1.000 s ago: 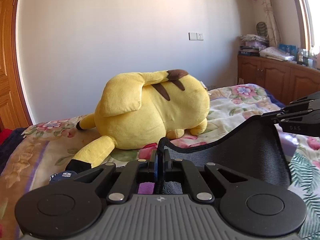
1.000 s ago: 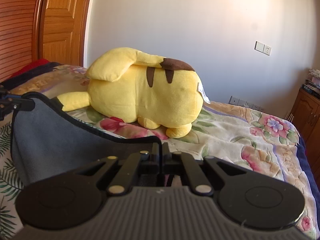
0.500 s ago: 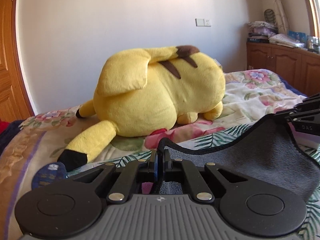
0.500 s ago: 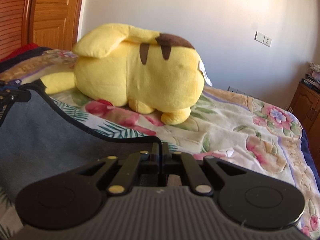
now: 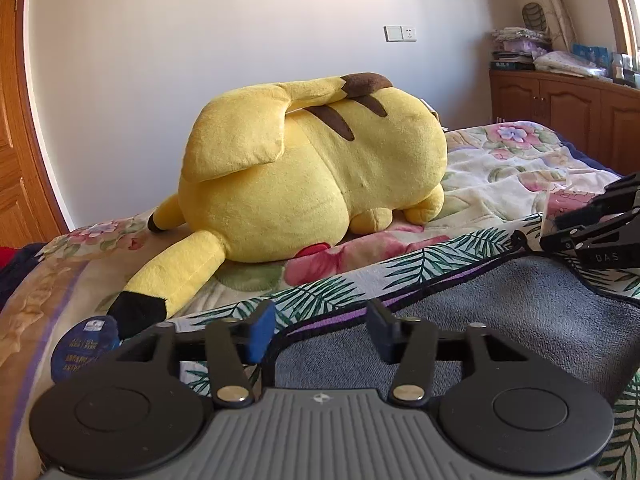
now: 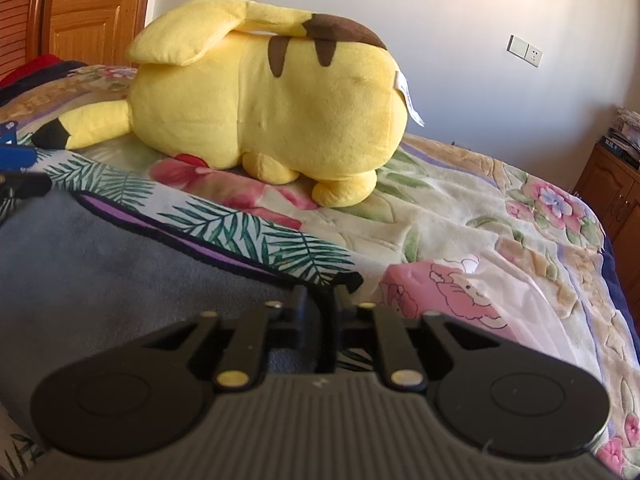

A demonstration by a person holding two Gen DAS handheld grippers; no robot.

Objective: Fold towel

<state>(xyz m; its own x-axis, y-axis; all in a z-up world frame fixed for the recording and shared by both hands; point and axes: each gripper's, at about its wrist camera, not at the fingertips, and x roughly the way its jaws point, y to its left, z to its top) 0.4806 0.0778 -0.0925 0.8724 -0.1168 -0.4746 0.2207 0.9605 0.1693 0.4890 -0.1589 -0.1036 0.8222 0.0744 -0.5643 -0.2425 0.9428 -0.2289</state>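
Left claw [image 5: 322, 334] spread wide, blue-padded fingers [image 5: 261, 332] clear of the fabric, nothing held. Right claw [image 6: 326, 308] parted only by a narrow gap, straddling the black-bound corner of the towel; grip on it cannot be confirmed.

Grey plush towel with black edging and a palm-leaf printed reverse [image 5: 520, 312] lying flat on the floral bed quilt [image 6: 460, 216], folded over itself, grey face up, leaf-print layer showing beyond its far edge. Same towel filling the near left of the right wrist view [image 6: 120, 260]. Towel occupying the near side of the bed, between both claws.

Large yellow plush toy with brown stripes and black-tipped ears [image 5: 312, 172] resting on the quilt just beyond the towel, toward the wall side of the bed. White sewn-in tag [image 6: 408, 98] on its rear; print not legible.

Round dark blue label with pale lettering [image 5: 82, 350] beside the black ear tip; text too blurred to read.

Lettering "DAS" [image 5: 606, 258] readable on the right claw body at the right edge of the left wrist view.

White wall switch plate [image 5: 400, 33] on the far wall. Wooden cabinet [image 5: 560, 104] at right.
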